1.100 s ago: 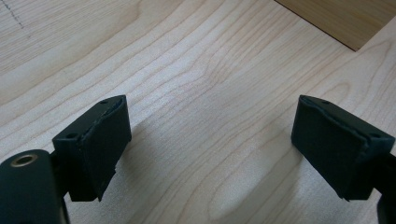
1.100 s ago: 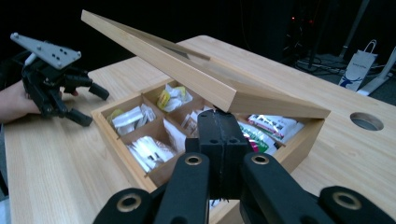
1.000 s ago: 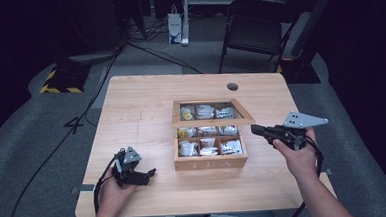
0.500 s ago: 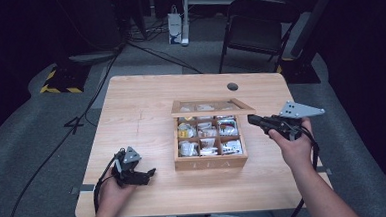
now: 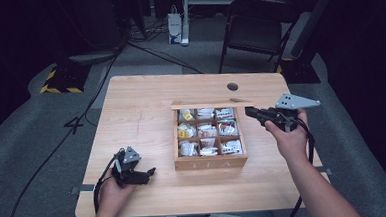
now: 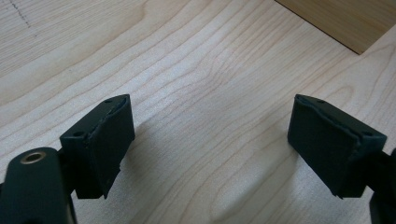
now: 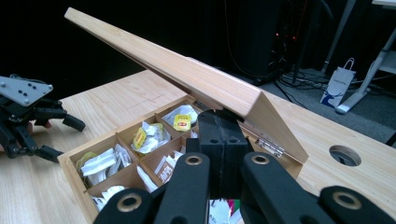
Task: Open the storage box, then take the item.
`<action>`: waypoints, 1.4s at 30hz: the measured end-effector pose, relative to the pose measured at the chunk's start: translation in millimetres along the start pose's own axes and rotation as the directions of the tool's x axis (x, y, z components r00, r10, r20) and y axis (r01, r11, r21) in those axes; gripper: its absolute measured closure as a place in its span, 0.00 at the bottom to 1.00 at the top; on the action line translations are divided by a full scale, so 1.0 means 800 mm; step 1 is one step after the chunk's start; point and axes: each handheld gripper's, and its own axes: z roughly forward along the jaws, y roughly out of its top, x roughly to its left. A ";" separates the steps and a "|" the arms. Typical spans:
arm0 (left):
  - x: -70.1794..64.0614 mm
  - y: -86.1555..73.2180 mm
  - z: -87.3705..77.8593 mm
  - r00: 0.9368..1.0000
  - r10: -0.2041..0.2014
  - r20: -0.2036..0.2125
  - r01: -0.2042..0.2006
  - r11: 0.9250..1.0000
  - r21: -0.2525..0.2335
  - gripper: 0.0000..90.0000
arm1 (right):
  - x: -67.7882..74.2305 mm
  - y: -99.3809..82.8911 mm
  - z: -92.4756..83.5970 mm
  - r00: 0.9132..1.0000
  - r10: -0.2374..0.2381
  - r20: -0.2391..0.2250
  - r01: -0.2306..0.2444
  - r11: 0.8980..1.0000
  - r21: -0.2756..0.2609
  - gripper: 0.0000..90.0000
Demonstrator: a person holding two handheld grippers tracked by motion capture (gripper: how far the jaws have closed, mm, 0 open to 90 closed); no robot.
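Note:
A wooden tea box (image 5: 211, 161) with several compartments of tea bags stands right of the table's middle. Its hinged lid (image 5: 213, 103) is tilted up and looks nearly edge-on in the high view. My right gripper (image 5: 249, 111) comes in from the box's right side, jaws shut, with its tips under the raised lid (image 7: 187, 74). In the right gripper view the shut right gripper (image 7: 223, 133) points in over the open compartments (image 7: 140, 140). My left gripper (image 5: 147, 173) rests open on the table left of the box. Bare wood lies between the fingertips of the left gripper (image 6: 210, 149).
The table (image 5: 141, 106) has a round cable hole (image 5: 232, 86) behind the box. Beyond the table stand a folding chair (image 5: 261, 25) and a paper bag (image 5: 175, 27) on the floor. Cables run across the carpet at the left.
The right gripper has moved up and toward the back of the box, and the lid has swung higher with it. The left gripper has not moved.

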 end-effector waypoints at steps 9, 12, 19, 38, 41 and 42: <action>0.001 0.000 0.000 1.000 0.000 0.000 0.000 1.000 0.002 0.17 | -0.008 0.005 0.003 1.000 0.026 0.005 -0.026 1.000 -0.002 1.00; 0.001 0.000 0.000 1.000 0.008 0.005 -0.008 1.000 0.001 0.17 | -0.009 0.007 0.003 1.000 0.023 0.006 -0.023 1.000 0.000 1.00; 0.003 0.002 -0.001 1.000 0.019 0.020 -0.020 1.000 0.018 0.16 | -0.011 0.010 0.004 1.000 0.019 0.005 -0.019 1.000 0.007 1.00; 0.015 0.020 -0.024 0.994 -0.013 0.104 0.021 0.996 -0.082 0.24 | -0.013 0.014 0.001 1.000 0.014 0.003 -0.014 1.000 0.016 1.00; 0.012 0.029 -0.033 0.993 -0.011 0.117 0.025 0.993 -0.117 0.25 | -0.014 0.014 0.000 1.000 0.013 0.003 -0.013 1.000 0.015 1.00; 0.008 0.035 -0.038 0.991 -0.004 0.134 0.023 0.990 -0.141 0.26 | -0.014 0.015 0.000 1.000 0.016 0.000 -0.016 1.000 0.014 1.00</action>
